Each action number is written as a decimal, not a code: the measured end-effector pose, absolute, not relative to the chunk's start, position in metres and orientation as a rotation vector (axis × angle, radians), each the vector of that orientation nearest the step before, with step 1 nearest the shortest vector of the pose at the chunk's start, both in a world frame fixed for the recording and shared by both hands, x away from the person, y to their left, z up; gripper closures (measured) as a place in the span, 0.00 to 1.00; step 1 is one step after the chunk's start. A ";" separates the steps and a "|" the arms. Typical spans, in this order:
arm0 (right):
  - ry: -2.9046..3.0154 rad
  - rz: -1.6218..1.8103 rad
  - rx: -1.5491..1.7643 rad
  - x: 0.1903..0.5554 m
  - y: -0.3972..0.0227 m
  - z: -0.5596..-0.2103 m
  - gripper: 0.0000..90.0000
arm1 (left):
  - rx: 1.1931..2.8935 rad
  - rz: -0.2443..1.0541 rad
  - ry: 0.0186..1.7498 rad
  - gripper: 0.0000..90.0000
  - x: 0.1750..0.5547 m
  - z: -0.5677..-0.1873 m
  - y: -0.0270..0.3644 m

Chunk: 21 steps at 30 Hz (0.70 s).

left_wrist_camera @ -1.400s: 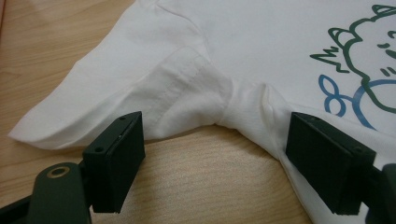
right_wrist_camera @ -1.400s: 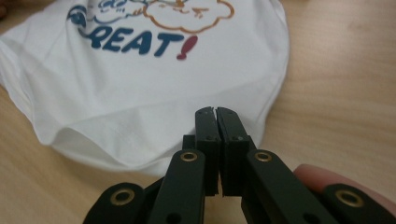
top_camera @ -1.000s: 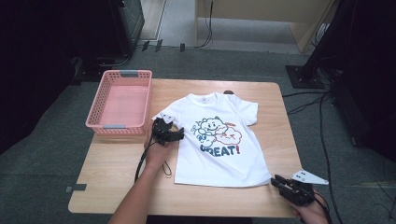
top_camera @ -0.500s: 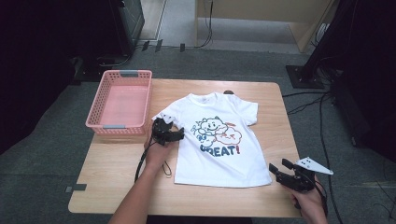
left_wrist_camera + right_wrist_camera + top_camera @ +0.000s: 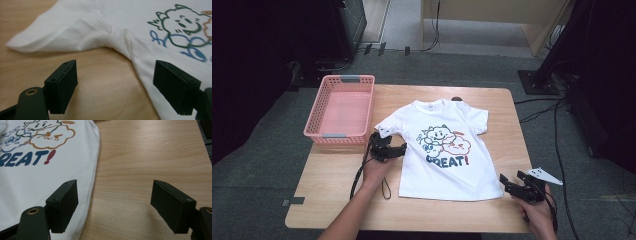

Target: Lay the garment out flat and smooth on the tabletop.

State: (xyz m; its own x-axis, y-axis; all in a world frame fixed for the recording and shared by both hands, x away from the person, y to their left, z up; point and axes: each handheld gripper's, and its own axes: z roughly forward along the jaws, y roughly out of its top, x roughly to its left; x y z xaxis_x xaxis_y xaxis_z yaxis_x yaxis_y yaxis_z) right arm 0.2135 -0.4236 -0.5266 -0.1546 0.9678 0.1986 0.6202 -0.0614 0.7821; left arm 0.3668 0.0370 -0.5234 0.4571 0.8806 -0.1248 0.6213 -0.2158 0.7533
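Looks like a lab or recording studio rather than a home. Grey carpet [image 5: 272,150] underfoot, black cables [image 5: 557,130] trailing at right of the frame, dark equipment stands [image 5: 547,75] at upper right, black cabinets [image 5: 347,25] at upper left, a lone wooden bench [image 5: 512,135] at centre.

Both hand-held grippers — left [image 5: 398,150], right [image 5: 508,183] — agape

The T-shirt [image 5: 447,150] is soft white cloth, matt, with a flat printed picture. The table [image 5: 507,130] is light wood with smooth, slightly shiny grain. The basket [image 5: 343,111] is pink plastic mesh. Each tool has matt black plastic jaws.
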 end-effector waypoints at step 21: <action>1.790 1.063 1.705 0.211 -0.431 -0.531 0.21 | 2.118 0.449 1.119 0.41 0.257 -0.523 0.027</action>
